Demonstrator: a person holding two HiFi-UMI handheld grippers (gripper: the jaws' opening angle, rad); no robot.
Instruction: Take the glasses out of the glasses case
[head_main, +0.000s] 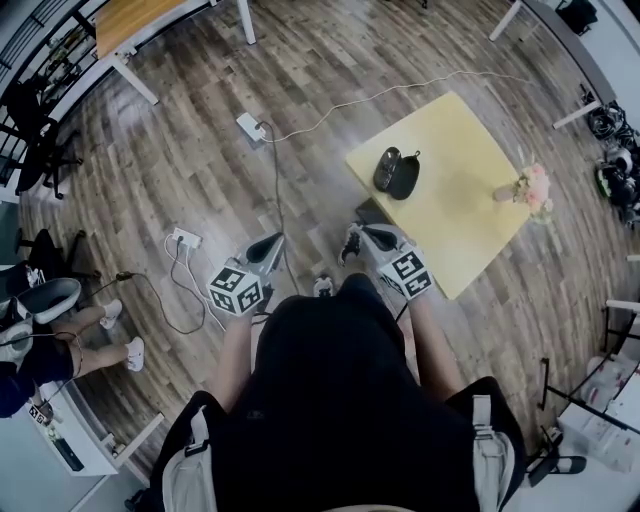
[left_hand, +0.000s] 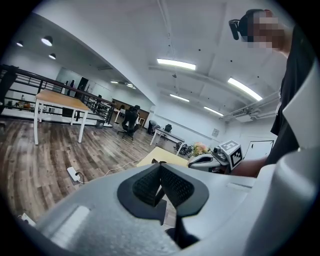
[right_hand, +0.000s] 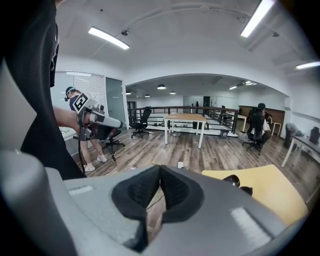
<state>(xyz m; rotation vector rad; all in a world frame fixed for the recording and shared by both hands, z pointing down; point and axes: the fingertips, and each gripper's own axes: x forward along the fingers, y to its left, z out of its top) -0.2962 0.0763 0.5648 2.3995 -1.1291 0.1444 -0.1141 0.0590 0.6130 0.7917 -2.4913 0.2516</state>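
Head view: left tool (head_main: 270, 242) and right tool (head_main: 366, 233) both pressed together, empty; glasses case (head_main: 397, 172) on yellow surface (head_main: 470, 210) ahead of right tool.

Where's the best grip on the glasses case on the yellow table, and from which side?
Probably across its short width, near the middle, coming down from above on the person's side. The glasses case lies flat on the yellow table, bare tabletop all round, flowers well off to the right. The right gripper, jaws together, is nearer; open first.

Glasses case (head_main: 397, 172) lies on table (head_main: 462, 232), flowers (head_main: 531, 187) rightward.
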